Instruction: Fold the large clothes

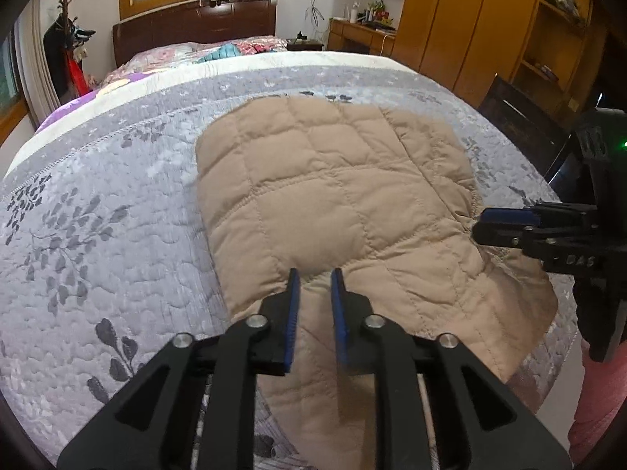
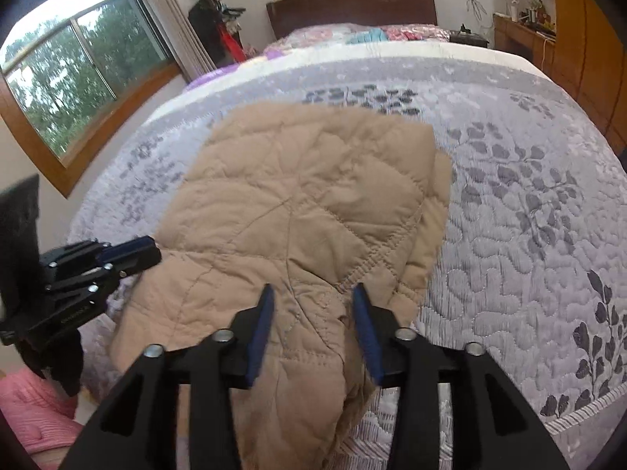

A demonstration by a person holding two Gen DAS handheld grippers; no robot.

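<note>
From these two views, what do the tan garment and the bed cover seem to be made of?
Tan garment: likely padded, quilted fabric with a matte woven shell; stitched squares puff between the seams.
Bed cover: likely quilted cotton or a blend, matte, with wavy stitching and printed grey leaves. The fibre itself cannot be told.

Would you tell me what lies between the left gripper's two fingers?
Tan quilted garment fabric lies under the gap of the left gripper, unpinched; the left wrist view shows it.
</note>
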